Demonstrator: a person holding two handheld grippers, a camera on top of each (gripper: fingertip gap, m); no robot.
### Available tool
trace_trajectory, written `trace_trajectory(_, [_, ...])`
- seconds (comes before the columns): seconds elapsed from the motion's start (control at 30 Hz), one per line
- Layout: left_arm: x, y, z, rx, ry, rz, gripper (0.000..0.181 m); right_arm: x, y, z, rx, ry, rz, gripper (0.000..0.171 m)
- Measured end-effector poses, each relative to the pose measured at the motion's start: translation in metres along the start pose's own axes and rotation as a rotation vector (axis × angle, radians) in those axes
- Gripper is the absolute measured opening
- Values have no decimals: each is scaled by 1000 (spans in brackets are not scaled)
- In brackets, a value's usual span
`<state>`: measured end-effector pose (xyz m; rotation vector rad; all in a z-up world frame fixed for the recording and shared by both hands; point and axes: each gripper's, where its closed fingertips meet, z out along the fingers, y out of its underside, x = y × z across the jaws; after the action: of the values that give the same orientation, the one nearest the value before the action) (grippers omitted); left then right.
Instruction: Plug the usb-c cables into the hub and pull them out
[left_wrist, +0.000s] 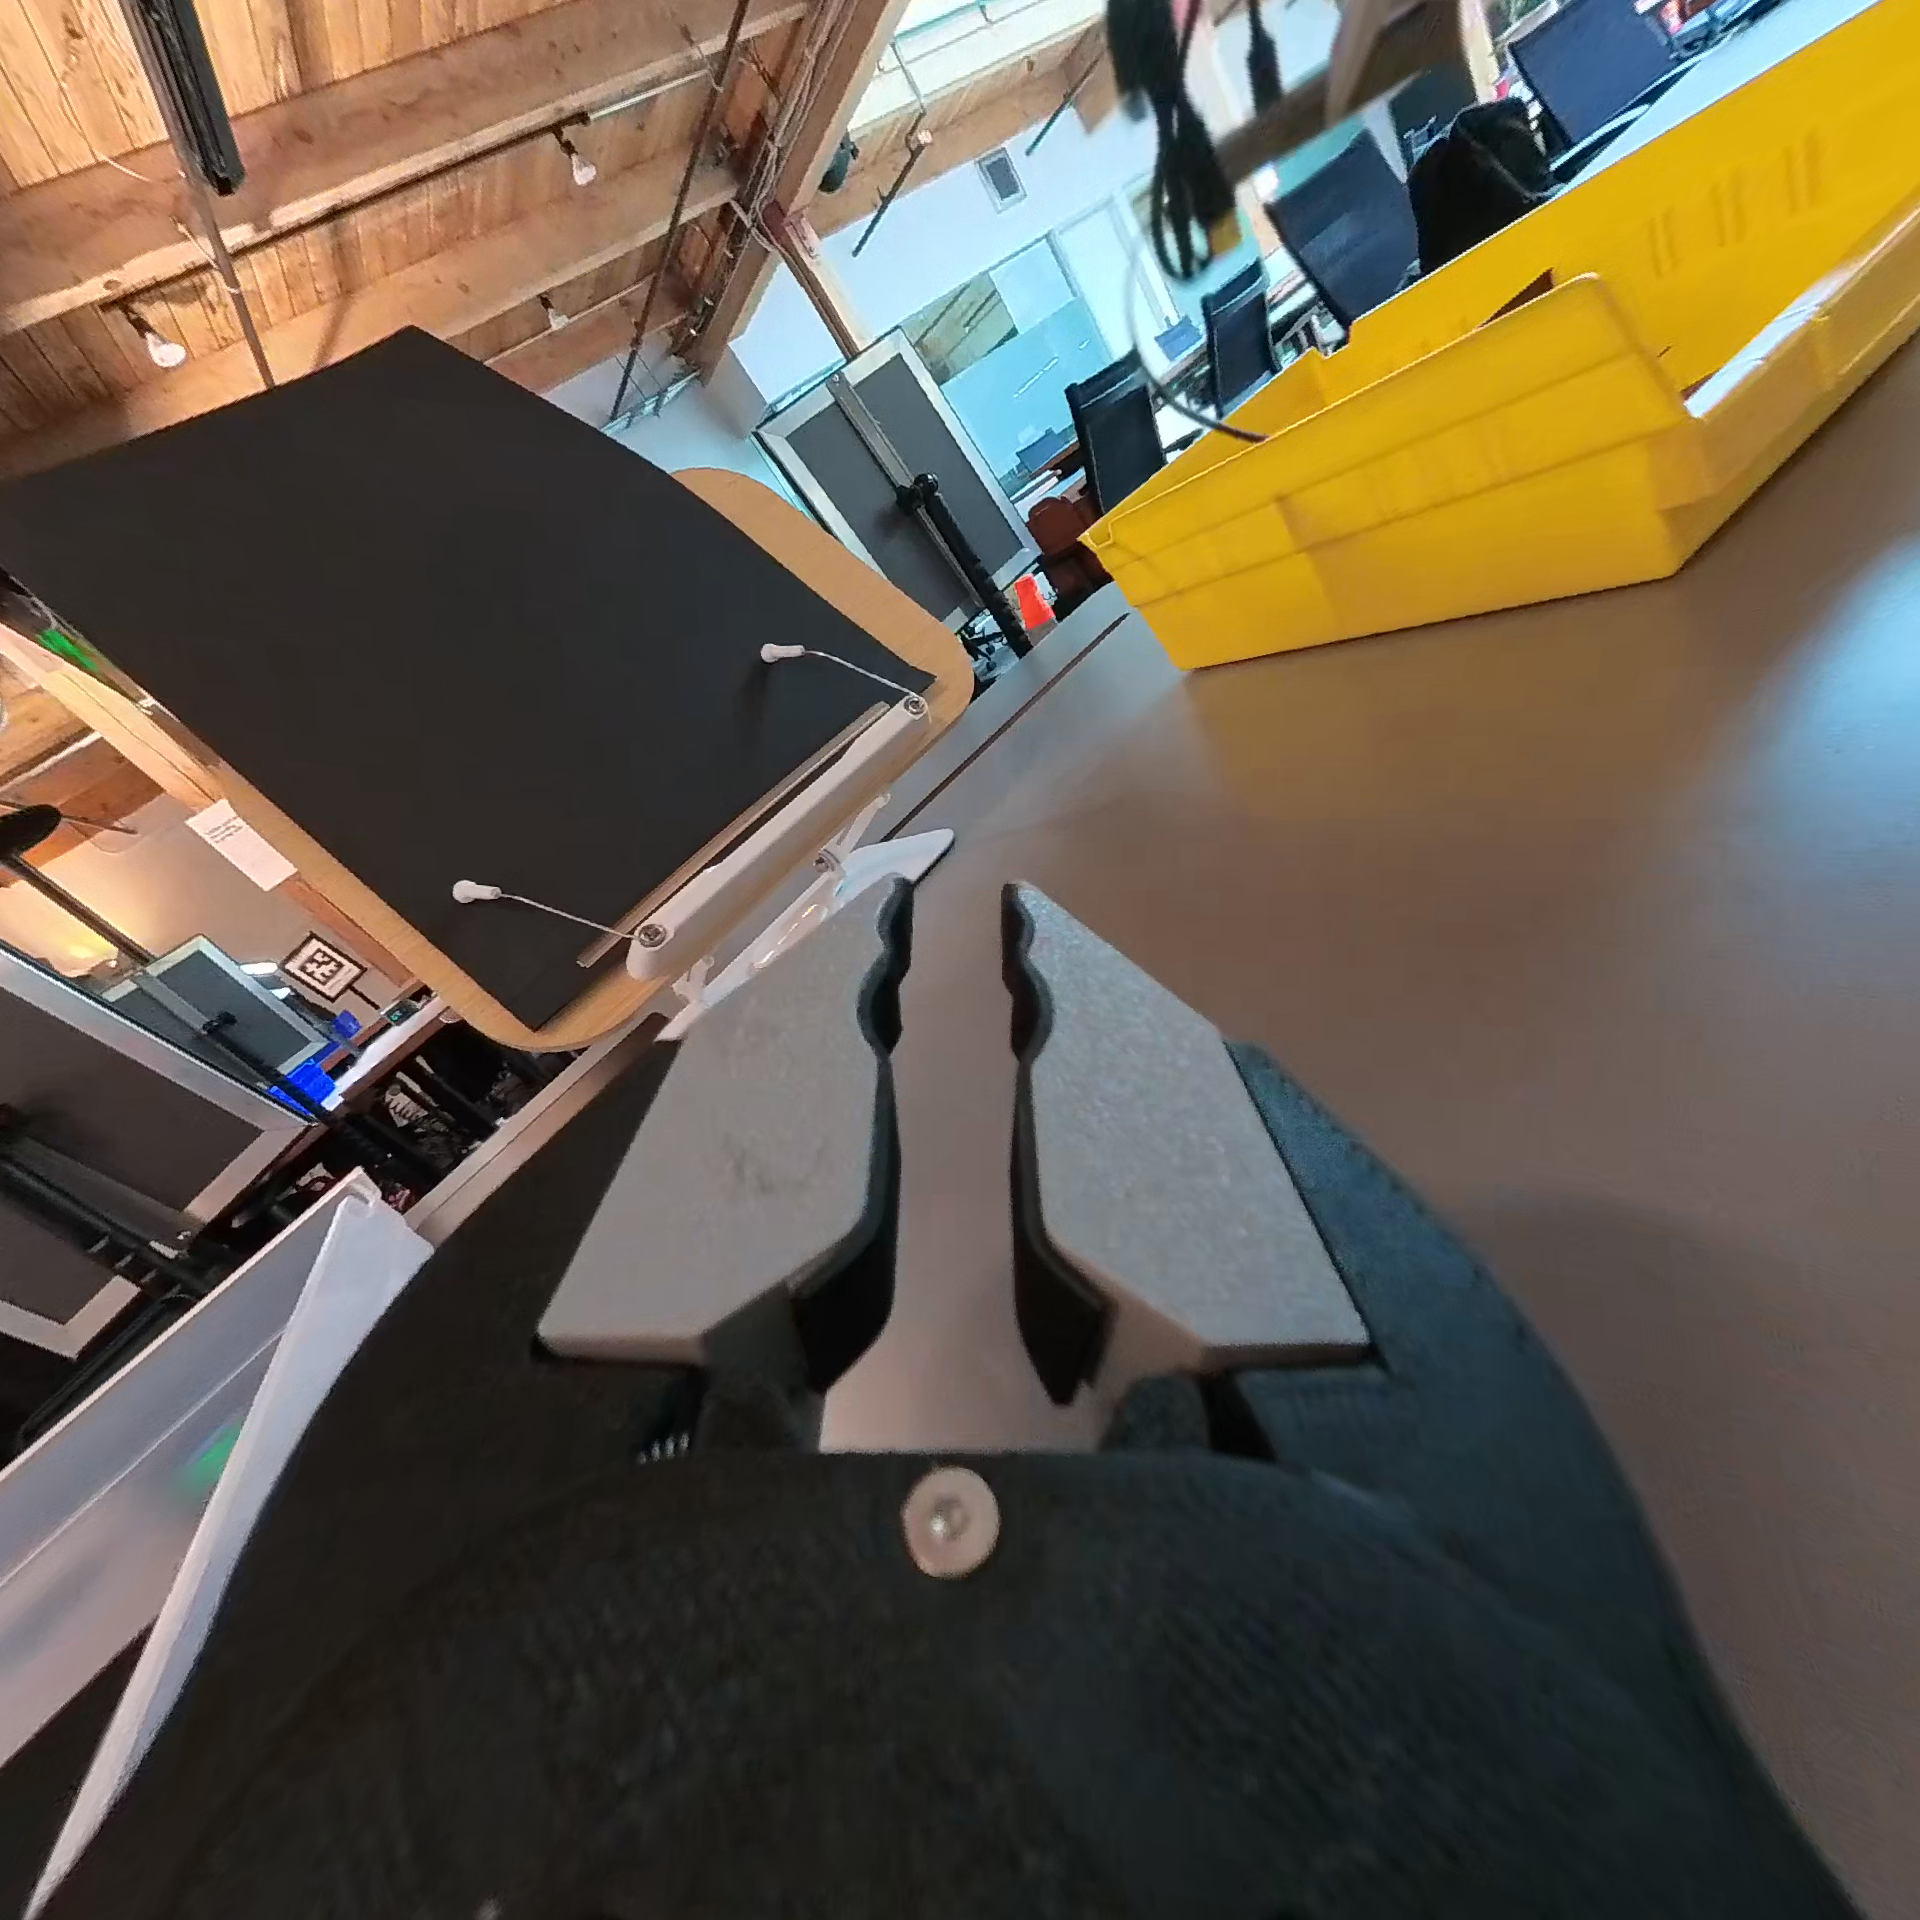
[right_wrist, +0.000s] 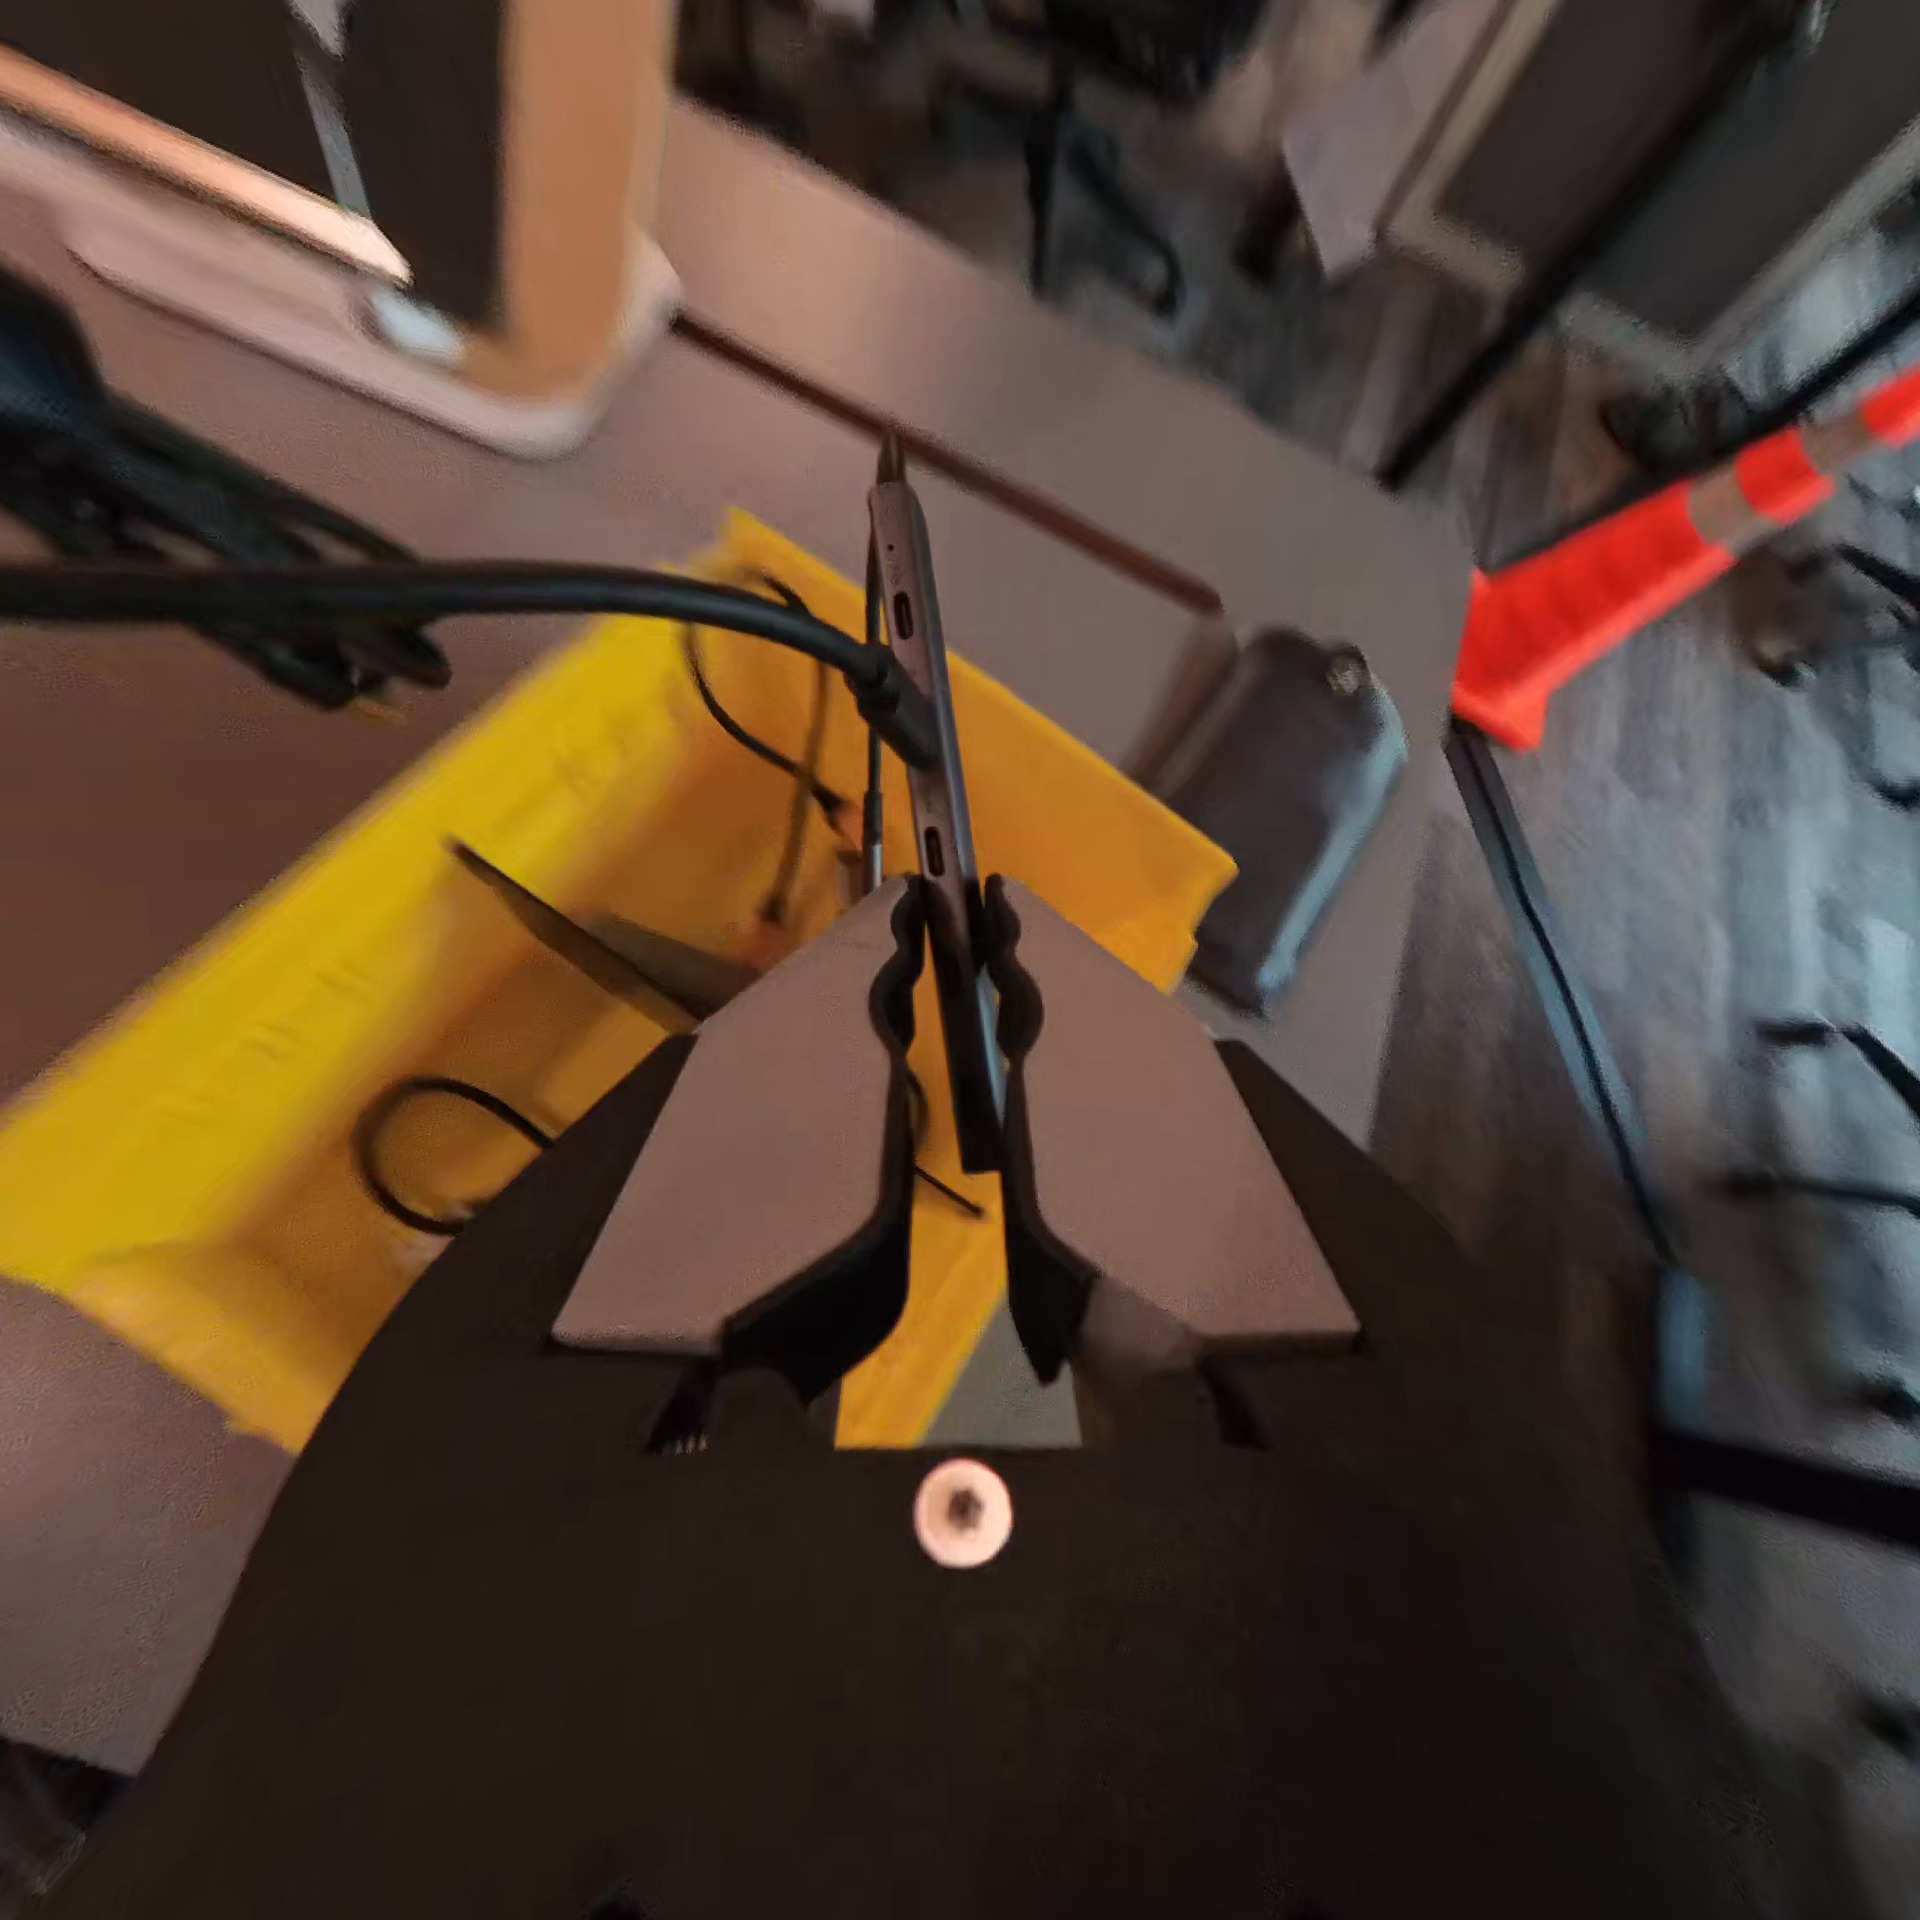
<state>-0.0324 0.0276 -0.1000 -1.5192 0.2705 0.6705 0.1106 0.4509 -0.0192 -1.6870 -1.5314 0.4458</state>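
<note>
Right wrist view: my right gripper (right_wrist: 948, 902) pinches the hub (right_wrist: 925, 675) edge-on above the yellow bin (right_wrist: 343, 997).
Cable (right_wrist: 623, 594): 1 plugged in — stiff, springy, I judge.
Hold: plug shell, not cord.
Left gripper (left_wrist: 956, 914): slightly spread, empty, low over table (left_wrist: 1455, 935).

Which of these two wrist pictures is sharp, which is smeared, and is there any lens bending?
Left wrist view: mostly sharp, the yellow bins and black board crisp, wide-angle bending of beams and table edge. Right wrist view: motion blur at the edges, orange cone smeared; the hub in the right gripper stays readable, plugged cable fairly clear.
</note>
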Motion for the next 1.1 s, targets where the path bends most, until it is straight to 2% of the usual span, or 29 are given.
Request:
trace_trajectory(0.03, [-1, 1, 0, -4, -4, 6, 14, 6, 13, 8, -76, 22, -31, 8])
trace_trajectory(0.2, [1, 3, 3, -17, -2, 18, 14, -8, 54, 39, -389, -34, -147, 8])
trace_trajectory(0.43, [-9, 8, 5, -57, -64, 11, 15, -30, 98, 97, -767, 85, -316, 10])
trace_trajectory(0.47, [-15, 11, 6, -78, -100, -7, 15, -24, 99, 101, -794, 156, -359, 10])
trace_trajectory(0.5, [-23, 16, 8, -108, -143, -32, 15, -18, 95, 104, -786, 238, -416, 10])
trace_trajectory(0.57, [-36, 26, 12, -174, -211, -81, 15, -25, 89, 105, -764, 260, -463, 11])
trace_trajectory(0.6, [-41, 30, 13, -198, -232, -97, 15, -26, 84, 103, -743, 277, -465, 17])
trace_trajectory(0.67, [-46, 35, 15, -228, -263, -112, 11, -29, 75, 97, -700, 282, -421, 30])
trace_trajectory(0.73, [-51, 38, 14, -247, -306, -108, 7, -28, 61, 88, -628, 293, -359, 32])
trace_trajectory(0.97, [-54, 38, 13, -251, -342, -85, 5, -54, 29, 51, -357, 174, -167, 48])
trace_trajectory(1.1, [-53, 38, 13, -253, -349, -67, 5, -77, 22, 34, -224, 92, -125, 47])
